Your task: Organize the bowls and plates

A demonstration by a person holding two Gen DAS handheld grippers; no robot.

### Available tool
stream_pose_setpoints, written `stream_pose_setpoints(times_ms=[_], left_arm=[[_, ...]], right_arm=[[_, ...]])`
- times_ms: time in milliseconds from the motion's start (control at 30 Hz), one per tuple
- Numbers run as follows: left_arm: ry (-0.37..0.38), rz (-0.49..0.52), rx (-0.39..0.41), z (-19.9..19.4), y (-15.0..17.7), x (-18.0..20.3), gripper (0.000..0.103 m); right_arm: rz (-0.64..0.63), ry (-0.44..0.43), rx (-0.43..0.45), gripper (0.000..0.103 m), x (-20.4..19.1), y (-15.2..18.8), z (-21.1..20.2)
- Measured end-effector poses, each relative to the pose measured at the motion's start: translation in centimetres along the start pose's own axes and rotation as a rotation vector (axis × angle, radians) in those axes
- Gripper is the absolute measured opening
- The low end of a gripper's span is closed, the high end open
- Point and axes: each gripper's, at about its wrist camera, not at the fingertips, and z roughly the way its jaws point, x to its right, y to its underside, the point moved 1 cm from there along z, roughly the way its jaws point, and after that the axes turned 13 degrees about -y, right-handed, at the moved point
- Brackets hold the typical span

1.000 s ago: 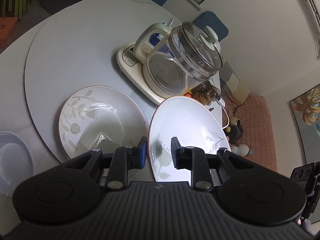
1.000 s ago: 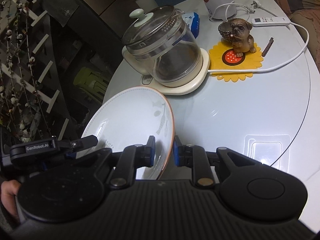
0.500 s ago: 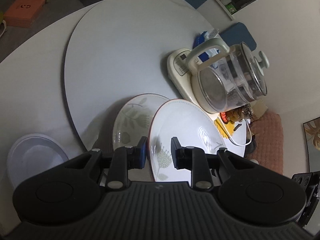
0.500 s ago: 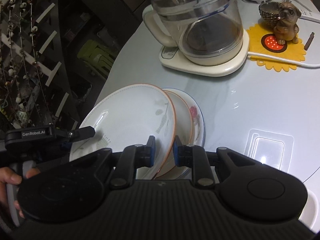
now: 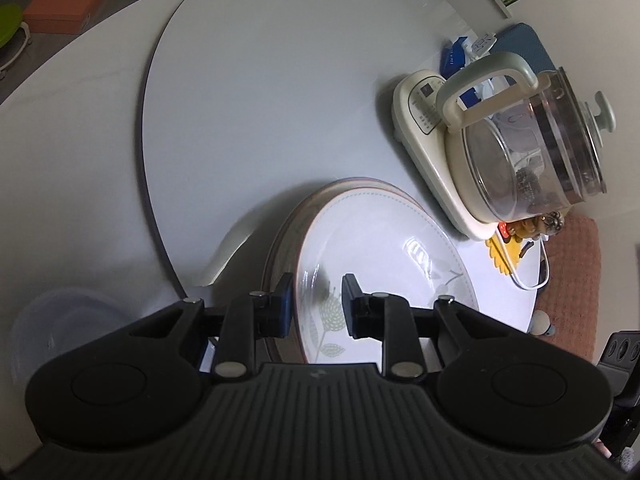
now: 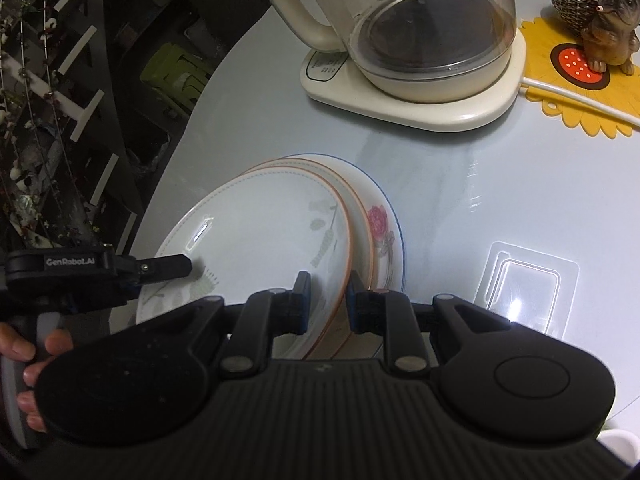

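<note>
A white plate with a leaf print and orange rim [image 5: 380,240] [image 6: 260,240] is held at opposite edges by both grippers. My left gripper [image 5: 318,306] is shut on its near rim. My right gripper [image 6: 327,298] is shut on its other rim. The plate hangs just above a stack on the table: a similar orange-rimmed plate [image 6: 360,216] and, under it, a blue-rimmed plate with a pink rose [image 6: 384,224]. The stack's edge shows in the left wrist view [image 5: 280,248]. The left gripper also shows in the right wrist view [image 6: 160,268].
A glass kettle on a cream base [image 5: 520,152] [image 6: 420,40] stands close behind the stack. A dog figurine [image 6: 608,20] sits on a yellow mat with a white cable. A clear plastic bowl [image 5: 60,328] is at the table's left. A clear lid [image 6: 528,284] lies right.
Both grippers have carried the leaf plate down and over the stack. It now hangs much closer to the plates below, and the kettle looks nearer.
</note>
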Motion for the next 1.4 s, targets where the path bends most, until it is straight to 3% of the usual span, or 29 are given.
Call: stream_pose_setpoints(times_ms=[600,1167,1400], left_arm=[[-0.079,0.142,-0.076,1.4,-1.5,2.1,0.029],[-0.040,-0.021,-0.239,1.9,-2.0,0.5,0.030],[-0.022,-0.052,-0.255,2.1,-2.0,0.2,0.030]], right_arm=[[-0.016,0.030,-0.027,0.021,0.6,-1.1,1.4],[0.090,0.054,-0.028,0.021,0.7,-1.5,1.5],[0.246,0.026,-0.026,0.023,2.0,-1.3,1.0]])
